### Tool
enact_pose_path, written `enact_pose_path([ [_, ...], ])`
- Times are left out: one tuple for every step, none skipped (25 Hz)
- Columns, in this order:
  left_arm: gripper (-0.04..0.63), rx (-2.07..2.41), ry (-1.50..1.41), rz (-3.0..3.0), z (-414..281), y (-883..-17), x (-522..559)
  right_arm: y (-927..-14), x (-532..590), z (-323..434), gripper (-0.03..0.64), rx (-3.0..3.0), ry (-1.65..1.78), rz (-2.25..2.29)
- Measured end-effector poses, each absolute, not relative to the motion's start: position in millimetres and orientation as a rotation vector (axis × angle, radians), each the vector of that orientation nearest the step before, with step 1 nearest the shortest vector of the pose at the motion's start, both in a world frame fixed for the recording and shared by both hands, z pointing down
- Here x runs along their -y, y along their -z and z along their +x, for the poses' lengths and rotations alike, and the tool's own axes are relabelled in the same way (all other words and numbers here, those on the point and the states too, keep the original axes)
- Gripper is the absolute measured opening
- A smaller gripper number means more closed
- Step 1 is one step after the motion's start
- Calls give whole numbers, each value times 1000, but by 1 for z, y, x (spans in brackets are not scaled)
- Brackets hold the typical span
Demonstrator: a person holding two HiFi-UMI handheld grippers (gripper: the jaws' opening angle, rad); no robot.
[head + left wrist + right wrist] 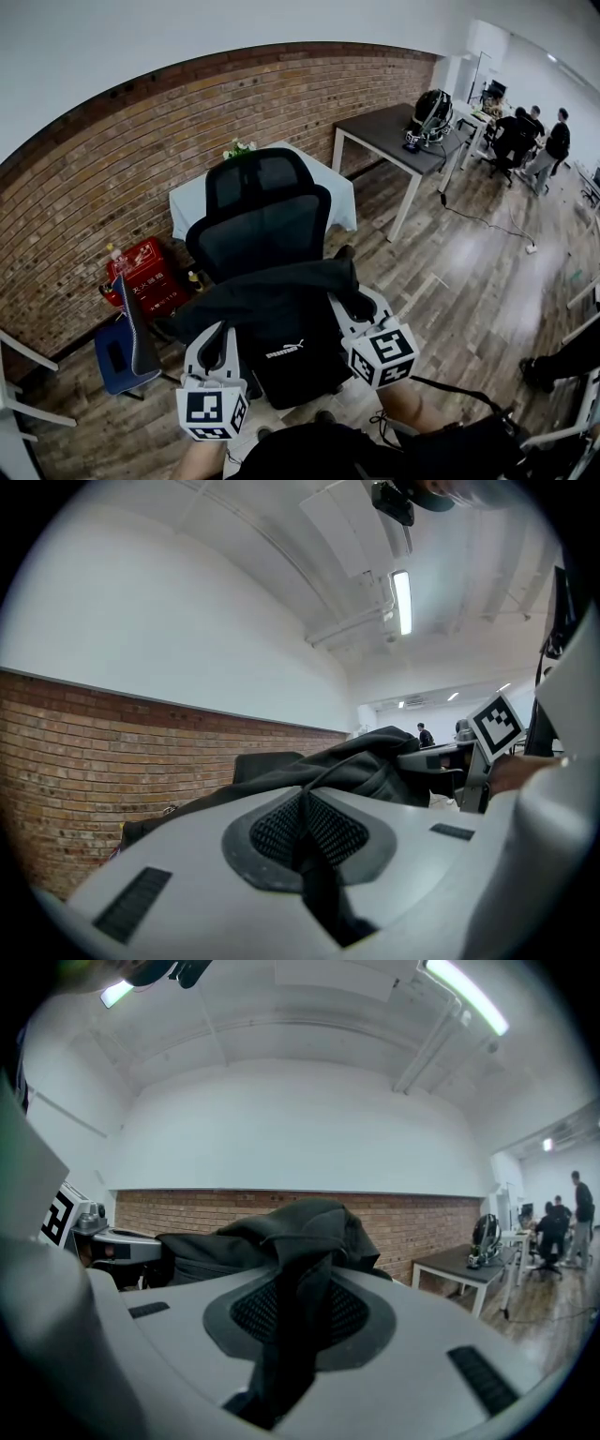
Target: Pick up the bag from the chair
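My left gripper is clenched on a thin fold of the black bag, and my right gripper on a thicker fold. The bag spreads between them, in front of the black office chair backrest. What is inside the bag, I cannot see.

The right gripper is clamping a black fold of the bag, whose bulk is standing beyond the jaws, before the brick wall.
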State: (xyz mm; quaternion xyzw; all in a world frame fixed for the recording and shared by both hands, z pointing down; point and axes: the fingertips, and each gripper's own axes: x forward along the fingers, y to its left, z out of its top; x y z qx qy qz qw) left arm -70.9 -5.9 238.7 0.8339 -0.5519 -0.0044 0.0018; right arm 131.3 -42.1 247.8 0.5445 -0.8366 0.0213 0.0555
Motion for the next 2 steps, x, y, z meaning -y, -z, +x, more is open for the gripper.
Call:
enact_pose_path([
  [25,1730,14,2614,-71,-238,6,-247,42,132,91,2539,-63,1654],
  [25,1729,14,2612,-70,-238,6,-247,42,132,91,2539,-62,1655],
])
